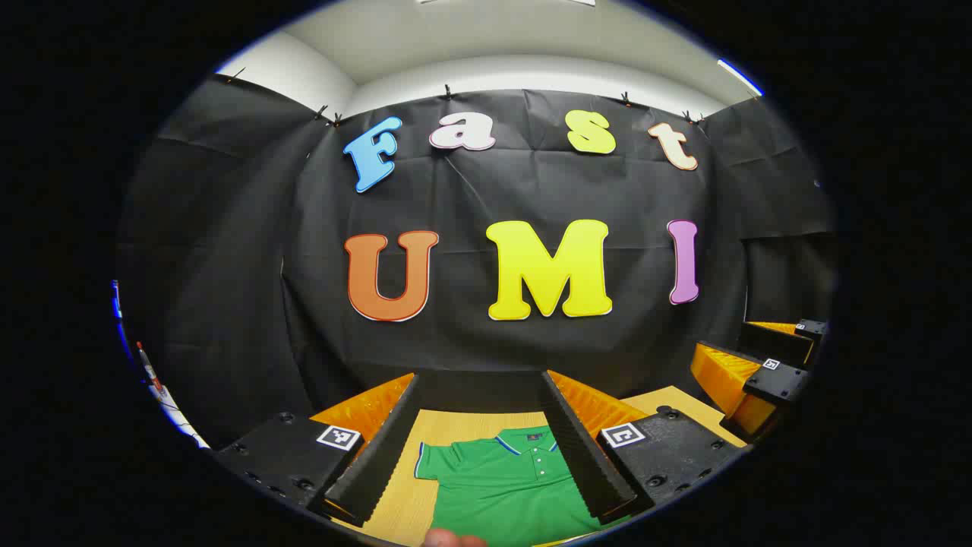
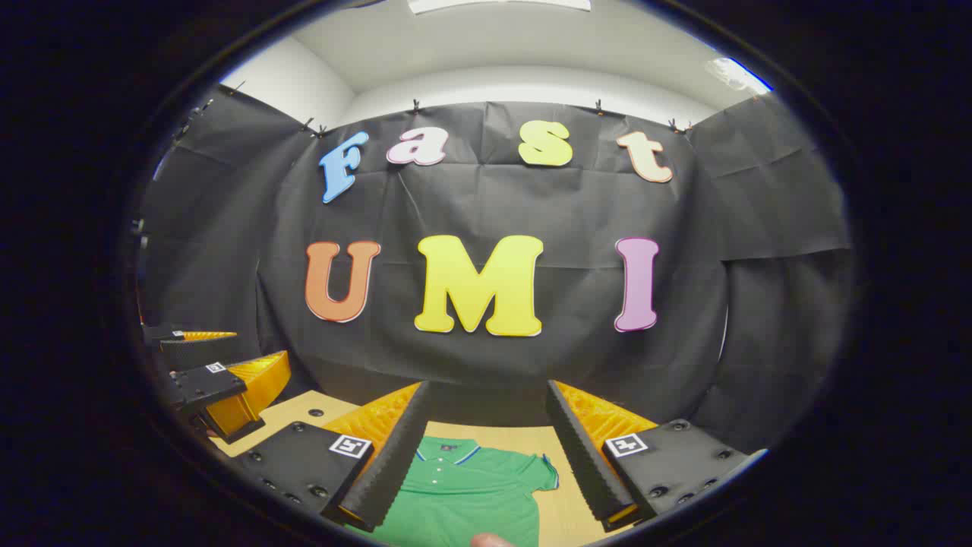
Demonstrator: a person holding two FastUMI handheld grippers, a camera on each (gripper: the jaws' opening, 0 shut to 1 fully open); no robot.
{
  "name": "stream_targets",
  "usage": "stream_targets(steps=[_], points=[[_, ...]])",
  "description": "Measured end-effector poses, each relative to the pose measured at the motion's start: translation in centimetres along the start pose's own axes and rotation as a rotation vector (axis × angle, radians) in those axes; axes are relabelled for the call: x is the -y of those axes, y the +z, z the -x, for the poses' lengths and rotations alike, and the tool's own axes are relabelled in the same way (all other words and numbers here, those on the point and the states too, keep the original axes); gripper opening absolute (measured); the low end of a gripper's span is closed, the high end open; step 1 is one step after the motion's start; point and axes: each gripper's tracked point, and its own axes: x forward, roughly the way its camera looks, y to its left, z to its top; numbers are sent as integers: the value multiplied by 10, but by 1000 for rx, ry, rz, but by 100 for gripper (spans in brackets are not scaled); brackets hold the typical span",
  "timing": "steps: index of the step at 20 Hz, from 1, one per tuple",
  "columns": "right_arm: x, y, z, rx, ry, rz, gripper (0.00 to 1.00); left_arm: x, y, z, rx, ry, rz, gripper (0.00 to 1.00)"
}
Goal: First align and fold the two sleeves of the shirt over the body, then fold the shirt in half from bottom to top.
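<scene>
A green polo shirt [image 1: 505, 490] lies flat on the wooden table [image 1: 463, 424], collar [image 1: 524, 441] toward the far wall. Its short sleeve [image 1: 431, 460] spreads out to the left. My left gripper [image 1: 481, 384] hovers open above the shirt, the collar and sleeve showing between its fingers. In the right gripper view the shirt [image 2: 463, 497] shows its other sleeve [image 2: 543, 471] spread out to the right. My right gripper [image 2: 487, 389] is open above it and holds nothing. Each gripper also appears beside the other: the right gripper [image 1: 733, 346] and the left gripper [image 2: 258, 348], both with fingers apart.
The black cloth wall stands close behind the table's far edge [image 2: 486, 425]. A strip of bare table [image 2: 304, 414] runs between the two grippers. A fingertip [image 1: 454, 539] pokes in at the bottom edge of the left gripper view.
</scene>
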Motion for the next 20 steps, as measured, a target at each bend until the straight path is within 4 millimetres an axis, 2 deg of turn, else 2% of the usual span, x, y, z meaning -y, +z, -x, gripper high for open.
stream_targets(steps=[1,2,15,20], points=[[2,-1,0,-2,-4,-1,95,0,2,0,7,-2,6,99],[3,0,0,-3,-4,-2,95,0,5,0,15,-1,10,99],[29,2,-11,7,-68,-14,97,6,0,-11,3,3,-1,99],[37,-1,-15,-4,-74,-16,94,8,0,-16,7,2,-2,99]])
